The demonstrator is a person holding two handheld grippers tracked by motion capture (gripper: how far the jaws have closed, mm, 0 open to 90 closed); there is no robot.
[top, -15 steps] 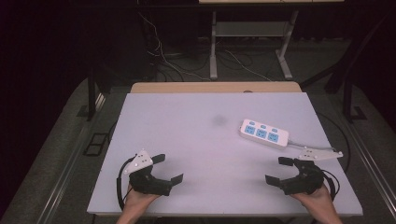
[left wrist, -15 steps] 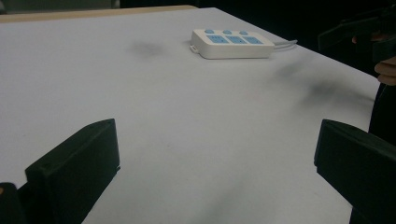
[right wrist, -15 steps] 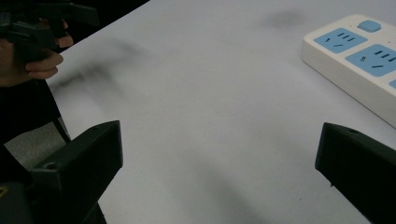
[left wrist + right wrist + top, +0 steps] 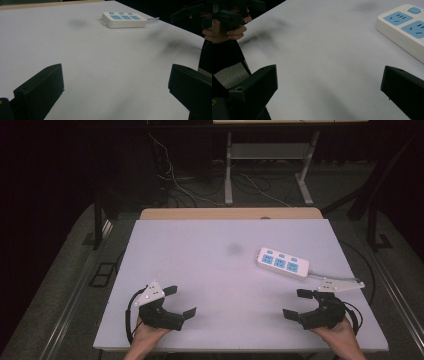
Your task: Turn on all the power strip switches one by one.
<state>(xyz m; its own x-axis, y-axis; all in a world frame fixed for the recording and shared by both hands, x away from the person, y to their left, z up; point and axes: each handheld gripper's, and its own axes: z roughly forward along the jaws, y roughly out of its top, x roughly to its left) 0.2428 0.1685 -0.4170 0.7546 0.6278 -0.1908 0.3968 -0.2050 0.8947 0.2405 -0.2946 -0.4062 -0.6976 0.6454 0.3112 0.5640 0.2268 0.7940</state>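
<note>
A white plastic power strip with blue sockets (image 4: 281,263) is seen lying flat on the pale grey table (image 4: 210,270), right of centre. The left gripper (image 4: 179,301) and right gripper (image 4: 299,303) are held wide apart-jawed, empty, near the front edge.

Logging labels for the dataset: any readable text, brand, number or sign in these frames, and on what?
None readable.
Power strip: no brand or rating visible; its blue socket faces and blue buttons carry only slot holes, no lettering.
Left gripper and right gripper: black jaws and grey plates show no markings.
Table: plain white top with dark smudges, no print.
</note>
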